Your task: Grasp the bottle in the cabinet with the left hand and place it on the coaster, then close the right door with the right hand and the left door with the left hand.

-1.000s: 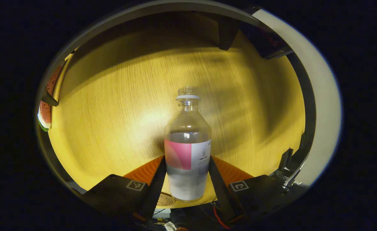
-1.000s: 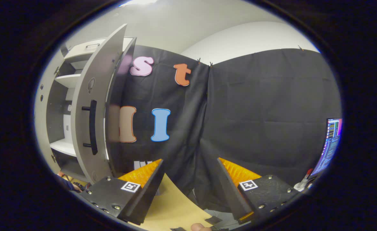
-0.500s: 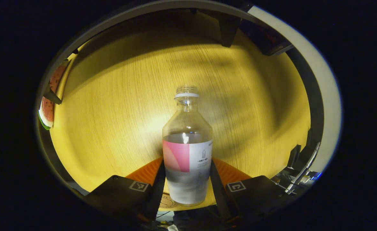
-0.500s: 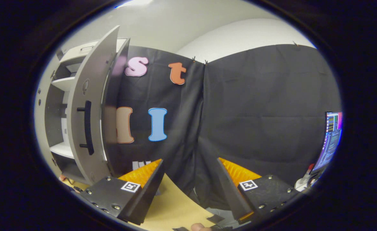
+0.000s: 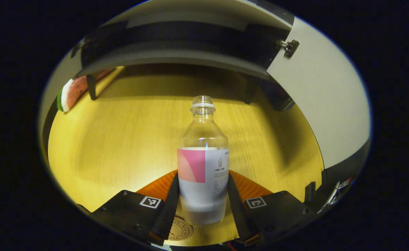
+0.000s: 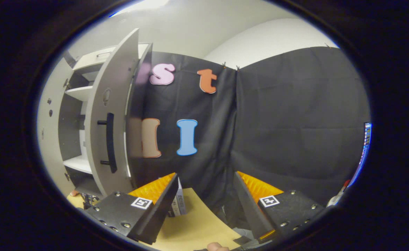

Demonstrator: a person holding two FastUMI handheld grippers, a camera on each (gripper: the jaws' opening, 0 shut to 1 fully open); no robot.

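Bottle lowered toward the coaster

My left gripper [image 5: 203, 205] pinches the bottle [image 5: 203, 174] upright between both fingers; over the last second the counter [image 5: 121, 139] has risen in view and the round coaster [image 5: 177, 228] now sits just beneath the bottle's base, so setting down looks close. I cannot tell if it touches yet. My right gripper [image 6: 204, 205] hangs spread and empty, the open right door [image 6: 110, 118] ahead-left.
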